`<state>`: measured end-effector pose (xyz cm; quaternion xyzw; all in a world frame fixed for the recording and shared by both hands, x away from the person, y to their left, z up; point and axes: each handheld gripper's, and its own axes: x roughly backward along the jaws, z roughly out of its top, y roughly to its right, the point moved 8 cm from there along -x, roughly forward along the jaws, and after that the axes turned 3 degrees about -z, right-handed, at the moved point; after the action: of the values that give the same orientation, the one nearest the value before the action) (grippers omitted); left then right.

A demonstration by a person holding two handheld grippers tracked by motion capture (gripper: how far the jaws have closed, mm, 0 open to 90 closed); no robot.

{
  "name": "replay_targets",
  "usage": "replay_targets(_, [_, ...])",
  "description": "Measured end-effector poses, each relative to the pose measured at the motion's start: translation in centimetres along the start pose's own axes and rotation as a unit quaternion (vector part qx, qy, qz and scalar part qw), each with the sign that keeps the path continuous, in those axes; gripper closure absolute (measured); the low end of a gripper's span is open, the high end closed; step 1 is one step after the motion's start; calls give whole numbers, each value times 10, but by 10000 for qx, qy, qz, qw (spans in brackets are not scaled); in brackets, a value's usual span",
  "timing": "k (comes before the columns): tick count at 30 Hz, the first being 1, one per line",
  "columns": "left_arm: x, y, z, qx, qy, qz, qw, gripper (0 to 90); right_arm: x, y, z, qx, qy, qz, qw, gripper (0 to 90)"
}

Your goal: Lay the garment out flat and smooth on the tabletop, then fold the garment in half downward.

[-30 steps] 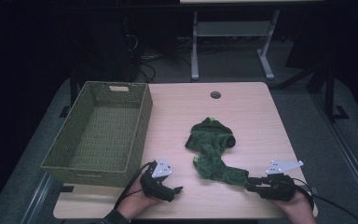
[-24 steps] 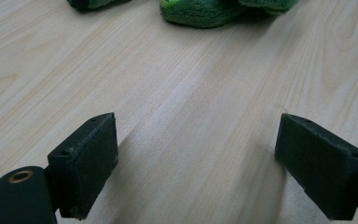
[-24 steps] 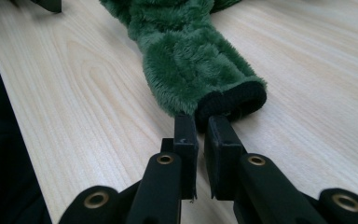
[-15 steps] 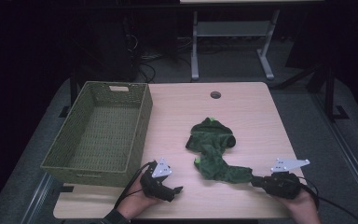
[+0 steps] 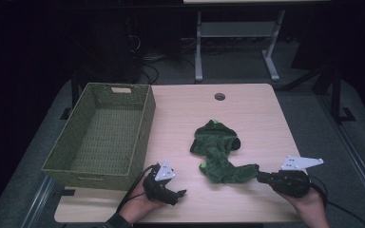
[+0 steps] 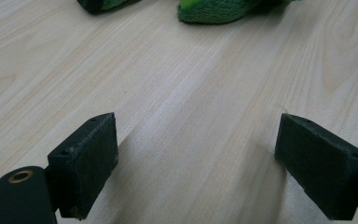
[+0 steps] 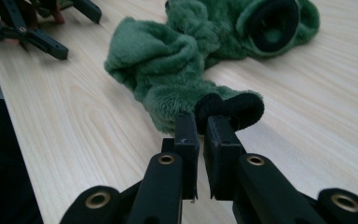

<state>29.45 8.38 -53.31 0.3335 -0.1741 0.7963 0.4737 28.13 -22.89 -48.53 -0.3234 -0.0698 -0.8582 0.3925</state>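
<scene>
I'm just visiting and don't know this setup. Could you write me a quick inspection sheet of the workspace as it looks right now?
Surface: light wooden table, with a round hole near its far edge.
Job's things: a crumpled green plush garment lies on the table; its black cuff is pinched at the near end.
Clutter: an empty green wicker basket at the left.
Grippers: right gripper shut on the cuff; left gripper open above bare wood.
Cables: one trails from each gripper.
Surroundings: dark room, a white table frame beyond, cables on the floor.

Dim room, grey floor [image 5: 247, 66], perhaps a metal stand [image 5: 235, 35] behind.
</scene>
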Motion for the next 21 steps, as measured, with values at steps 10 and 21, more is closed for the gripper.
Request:
replay_targets(10, [0,0,0,3,1,-2,10000,125,-5,-11,26,313,181,228,9991,837])
replay_targets(21, [-1,0,1,31,33,-6,10000,125,-16,-24,50,704,300,534,9956,837])
